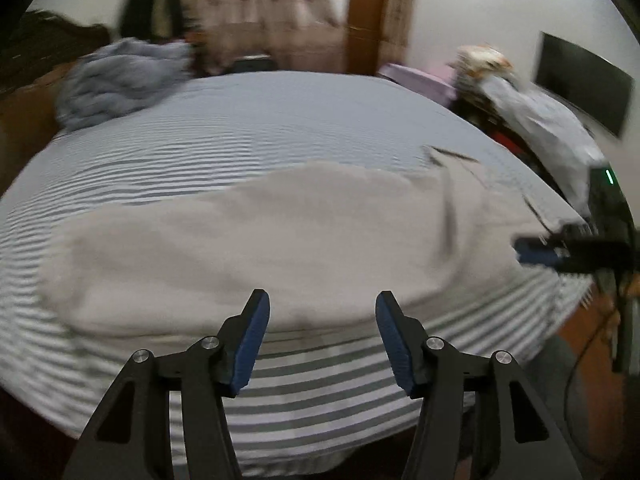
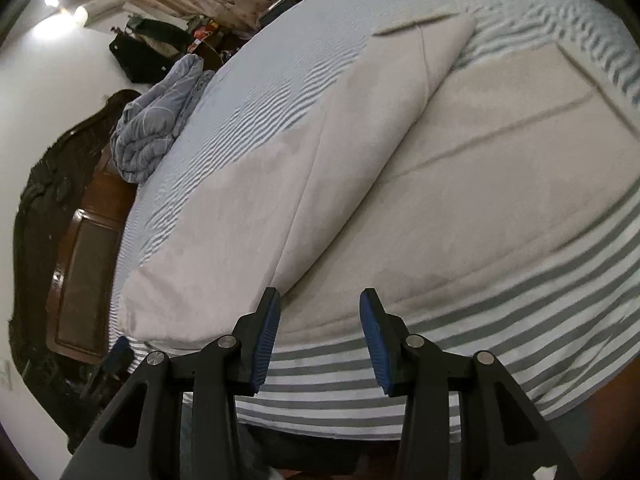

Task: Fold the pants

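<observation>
Light beige pants [image 1: 256, 248] lie flat on a striped bed sheet [image 1: 280, 120], near the bed's front edge. In the right wrist view the pants [image 2: 400, 184] show one leg folded over the other, with the waistband at the far right. My left gripper [image 1: 322, 312] is open and empty, just above the pants' near edge. My right gripper [image 2: 320, 312] is open and empty, hovering at the pants' near edge. The right gripper also shows in the left wrist view [image 1: 552, 250], at the right end of the pants.
A crumpled blue-grey blanket [image 1: 120, 80] lies at the bed's far left corner, also in the right wrist view [image 2: 156, 120]. A dark wooden headboard [image 2: 72, 240] stands beside it. A cluttered stand with cloth [image 1: 532, 112] and a dark screen [image 1: 580, 80] are at the right.
</observation>
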`<action>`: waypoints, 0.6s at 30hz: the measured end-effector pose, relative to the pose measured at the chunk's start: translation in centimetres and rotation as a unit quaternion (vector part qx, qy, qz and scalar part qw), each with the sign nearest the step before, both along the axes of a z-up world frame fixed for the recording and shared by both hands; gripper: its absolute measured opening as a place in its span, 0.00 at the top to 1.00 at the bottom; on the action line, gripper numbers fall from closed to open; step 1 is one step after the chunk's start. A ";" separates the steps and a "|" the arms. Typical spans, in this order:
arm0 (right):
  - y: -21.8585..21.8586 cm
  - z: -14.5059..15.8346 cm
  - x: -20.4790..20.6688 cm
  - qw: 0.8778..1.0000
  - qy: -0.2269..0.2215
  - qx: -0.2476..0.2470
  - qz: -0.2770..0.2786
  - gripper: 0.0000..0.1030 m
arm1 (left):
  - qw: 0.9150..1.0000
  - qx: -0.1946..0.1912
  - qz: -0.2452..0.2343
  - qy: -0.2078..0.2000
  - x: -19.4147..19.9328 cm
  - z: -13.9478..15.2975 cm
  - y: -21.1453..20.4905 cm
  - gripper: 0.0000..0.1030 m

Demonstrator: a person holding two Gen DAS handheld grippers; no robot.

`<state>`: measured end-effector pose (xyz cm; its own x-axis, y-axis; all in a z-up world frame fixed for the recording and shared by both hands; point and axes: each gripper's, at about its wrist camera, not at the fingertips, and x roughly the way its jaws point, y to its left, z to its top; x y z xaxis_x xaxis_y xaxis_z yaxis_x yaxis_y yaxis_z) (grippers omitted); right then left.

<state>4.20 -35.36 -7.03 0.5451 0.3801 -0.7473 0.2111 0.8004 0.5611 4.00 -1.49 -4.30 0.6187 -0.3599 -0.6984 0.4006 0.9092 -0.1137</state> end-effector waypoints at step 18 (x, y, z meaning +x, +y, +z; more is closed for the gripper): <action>-4.4 1.6 14.0 0.993 0.055 -0.103 0.032 0.62 | 0.992 -0.013 -0.106 0.072 4.2 -7.3 -13.3 0.68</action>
